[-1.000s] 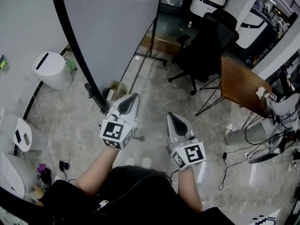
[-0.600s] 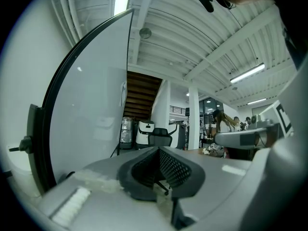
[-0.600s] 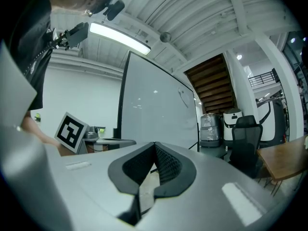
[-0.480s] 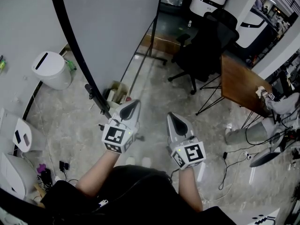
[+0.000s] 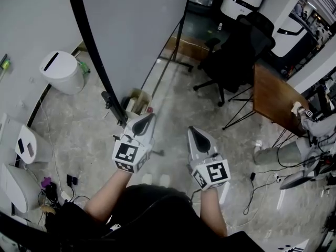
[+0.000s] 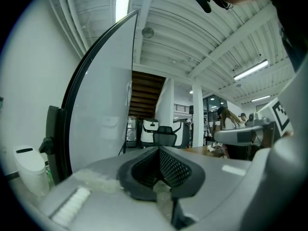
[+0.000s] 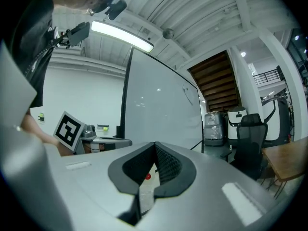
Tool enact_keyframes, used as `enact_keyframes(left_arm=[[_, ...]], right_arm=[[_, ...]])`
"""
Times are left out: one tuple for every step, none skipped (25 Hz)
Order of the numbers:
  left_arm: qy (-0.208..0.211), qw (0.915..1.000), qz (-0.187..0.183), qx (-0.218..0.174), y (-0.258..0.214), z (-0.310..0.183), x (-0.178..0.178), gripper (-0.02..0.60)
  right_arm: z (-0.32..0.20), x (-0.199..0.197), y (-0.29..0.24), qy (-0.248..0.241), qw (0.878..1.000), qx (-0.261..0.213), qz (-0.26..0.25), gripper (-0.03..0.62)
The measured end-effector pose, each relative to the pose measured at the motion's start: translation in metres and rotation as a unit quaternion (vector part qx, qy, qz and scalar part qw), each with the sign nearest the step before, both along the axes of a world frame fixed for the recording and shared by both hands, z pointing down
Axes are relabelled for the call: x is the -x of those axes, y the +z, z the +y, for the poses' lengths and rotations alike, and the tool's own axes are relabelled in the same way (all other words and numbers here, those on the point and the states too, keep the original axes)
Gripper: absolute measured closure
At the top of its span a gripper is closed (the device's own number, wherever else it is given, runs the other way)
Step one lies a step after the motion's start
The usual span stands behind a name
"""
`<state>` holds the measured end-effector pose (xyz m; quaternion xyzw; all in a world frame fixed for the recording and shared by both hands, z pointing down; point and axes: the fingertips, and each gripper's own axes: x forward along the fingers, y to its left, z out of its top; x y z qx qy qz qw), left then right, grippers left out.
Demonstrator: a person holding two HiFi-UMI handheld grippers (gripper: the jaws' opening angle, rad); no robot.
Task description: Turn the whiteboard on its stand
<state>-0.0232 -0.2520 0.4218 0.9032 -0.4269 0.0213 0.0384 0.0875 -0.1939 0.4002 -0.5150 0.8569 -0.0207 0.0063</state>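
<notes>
A large whiteboard (image 5: 131, 30) with a black rim stands on a thin black stand (image 5: 176, 46); it fills the upper left of the head view. It also shows in the left gripper view, whiteboard (image 6: 103, 105), and in the right gripper view, whiteboard (image 7: 159, 109). My left gripper (image 5: 149, 116) is shut and empty, its tip just below the board's lower black edge near a clamp (image 5: 113, 106), apart from it. My right gripper (image 5: 192, 130) is shut and empty, held to the right, clear of the board.
A black office chair (image 5: 236, 56) and a wooden table (image 5: 273, 98) stand at the right. A white bin (image 5: 62, 71) sits at the left by the wall. A small box (image 5: 137, 100) lies under the board. Cables (image 5: 257, 185) run over the marble floor.
The view has shifted slightly, so the board and floor sit a little lower and further right. My left gripper has edged a little down. Both grippers stay shut.
</notes>
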Motion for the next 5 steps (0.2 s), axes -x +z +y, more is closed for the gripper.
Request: enact_keyframes(left_arm=[[0.000, 1.0000, -0.001, 0.001, 0.002, -0.001, 0.003, 0.577], [-0.001, 1.0000, -0.002, 0.000, 0.004, -0.002, 0.006, 0.577], [-0.003, 1.0000, -0.002, -0.001, 0.004, -0.004, 0.009, 0.577], [-0.005, 1.0000, -0.002, -0.001, 0.004, -0.005, 0.012, 0.577], [-0.008, 1.0000, -0.003, -0.001, 0.004, -0.007, 0.015, 0.578]], right_arm=[[-0.001, 0.001, 0.000, 0.000, 1.000, 0.001, 0.000, 0.588], [-0.002, 0.002, 0.001, 0.000, 1.000, 0.001, -0.001, 0.588], [-0.003, 0.003, 0.001, 0.001, 1.000, 0.001, -0.001, 0.588], [-0.004, 0.003, 0.001, 0.001, 1.000, 0.002, -0.002, 0.588], [-0.005, 0.003, 0.002, 0.002, 1.000, 0.002, -0.002, 0.588]])
